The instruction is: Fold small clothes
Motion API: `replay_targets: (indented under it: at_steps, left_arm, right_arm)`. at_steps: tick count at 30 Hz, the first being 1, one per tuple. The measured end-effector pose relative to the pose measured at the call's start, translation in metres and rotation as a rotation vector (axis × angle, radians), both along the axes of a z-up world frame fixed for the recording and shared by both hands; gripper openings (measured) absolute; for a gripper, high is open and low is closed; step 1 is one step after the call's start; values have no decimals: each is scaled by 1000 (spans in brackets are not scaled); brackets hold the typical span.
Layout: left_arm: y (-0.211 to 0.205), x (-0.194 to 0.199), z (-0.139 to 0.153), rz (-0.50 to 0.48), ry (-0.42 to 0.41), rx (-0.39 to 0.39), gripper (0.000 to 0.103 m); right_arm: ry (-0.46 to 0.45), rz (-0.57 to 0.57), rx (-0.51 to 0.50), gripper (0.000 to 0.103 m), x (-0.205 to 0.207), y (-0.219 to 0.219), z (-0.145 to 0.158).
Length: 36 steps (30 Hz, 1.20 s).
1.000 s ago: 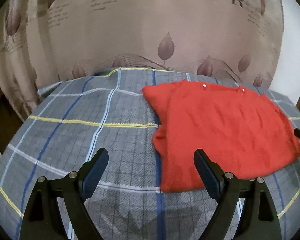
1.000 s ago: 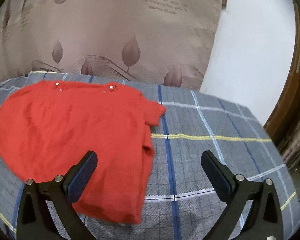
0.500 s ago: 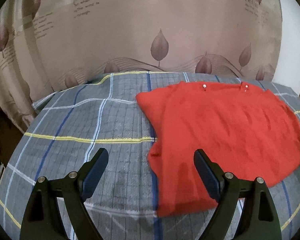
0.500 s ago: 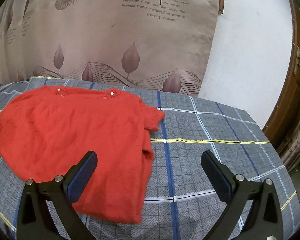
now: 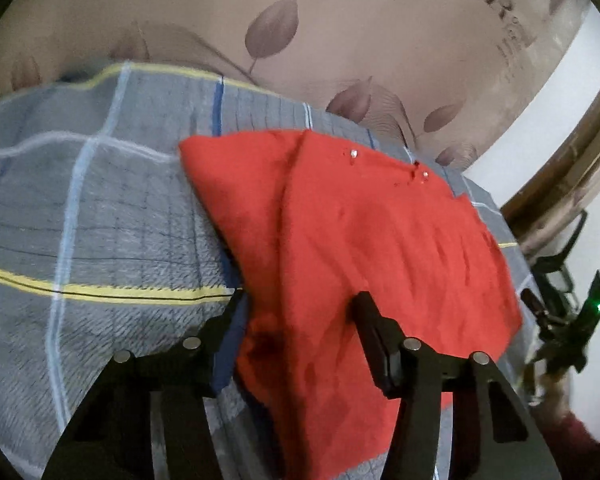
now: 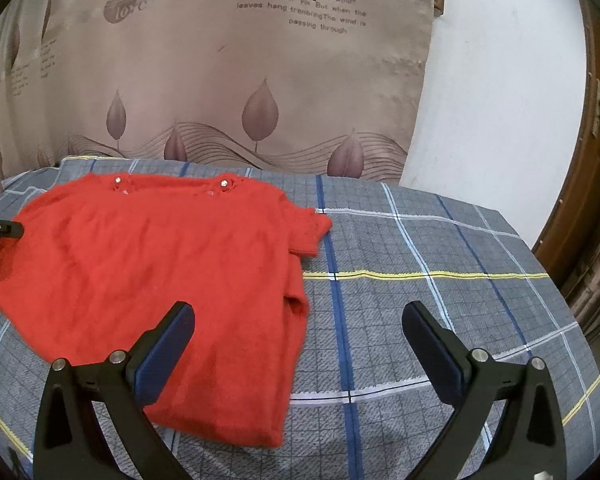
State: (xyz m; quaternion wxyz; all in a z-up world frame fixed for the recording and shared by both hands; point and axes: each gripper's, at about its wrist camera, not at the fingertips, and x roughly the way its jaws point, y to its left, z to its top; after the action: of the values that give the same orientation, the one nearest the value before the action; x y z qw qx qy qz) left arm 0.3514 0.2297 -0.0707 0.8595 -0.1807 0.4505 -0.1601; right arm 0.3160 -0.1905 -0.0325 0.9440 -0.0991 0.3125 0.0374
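Left wrist view: left gripper (image 5: 300, 312) spread, straddling the red top's (image 5: 372, 248) edge. Right gripper (image 6: 298, 330) spread, empty. Advise pinching one full layer squarely before lifting.

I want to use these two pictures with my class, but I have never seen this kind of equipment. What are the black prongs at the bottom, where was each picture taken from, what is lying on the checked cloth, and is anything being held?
There is no robot here. A person holds a two-finger gripper in each hand, and each gripper carries a wide-angle camera looking forward along its fingers. The black prongs are those fingers.

One picture comes from the left gripper, the other from the right gripper. The curved edges are lens distortion.

A red top lies spread on a grey checked cover, with small shiny studs near its neckline. Behind hangs a beige leaf-print curtain.

Nothing is held. Both grippers are open. The left one sits low at the top's near edge; the right one is set back from it.
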Motion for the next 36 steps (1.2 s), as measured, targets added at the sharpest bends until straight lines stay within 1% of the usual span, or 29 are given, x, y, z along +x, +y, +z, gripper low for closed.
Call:
replay_targets:
  at_steps: [2, 5, 10, 12, 14, 15, 16, 17, 18, 20, 21, 23, 26, 28, 29, 30, 33, 36]
  left_arm:
    - [6, 6, -3, -13, 13, -55, 55]
    - [14, 17, -8, -46, 44, -167, 55]
    - [17, 44, -15, -75, 68, -282, 55]
    - [17, 51, -16, -64, 76, -306, 55]
    - [11, 54, -13, -66, 71, -276, 55]
    - [6, 54, -11, -69, 58, -237, 51]
    - [2, 54, -9, -66, 47, -196, 40]
    - [-1, 54, -9, -58, 44, -169, 33]
    - [-2, 54, -10, -47, 51, -158, 26]
    - [0, 54, -11, -11, 53, -173, 22]
    - [-1, 54, -10, 3, 56, -169, 21]
    - [-6, 52, -6, 18, 47, -136, 21]
    - [-11, 53, -1, 6, 32, -96, 21]
    - [-10, 54, 2, -4, 32, -97, 21]
    - [-9, 54, 2, -2, 31, -89, 21]
    - [-9, 54, 2, -5, 33, -90, 21]
    - [-8, 56, -2, 4, 59, -89, 21]
    - [-9, 55, -1, 18, 53, -75, 21]
  right_arm:
    - [4, 3, 0, 103, 0, 0, 0]
    - [6, 6, -4, 103, 0, 0, 0]
    - [7, 6, -2, 103, 1, 0, 0]
    - [7, 7, 0, 103, 2, 1, -1]
    - [8, 6, 0, 103, 1, 1, -1]
    - [7, 6, 0, 103, 1, 1, -1]
    - [7, 6, 0, 103, 1, 1, -1]
    - [6, 6, 2, 103, 0, 1, -1]
    - [7, 7, 2, 103, 1, 1, -1]
    - [9, 6, 3, 103, 1, 1, -1]
    - [11, 8, 4, 103, 2, 1, -2]
    - [9, 8, 6, 103, 2, 1, -2]
    - [5, 13, 32, 103, 1, -2, -1]
    - [-6, 16, 96, 103, -2, -9, 2]
    - [-1, 31, 149, 103, -3, -14, 3]
    - [21, 55, 209, 103, -2, -18, 4]
    - [67, 113, 323, 103, 8, -18, 9]
    - [78, 156, 324, 103, 22, -4, 13]
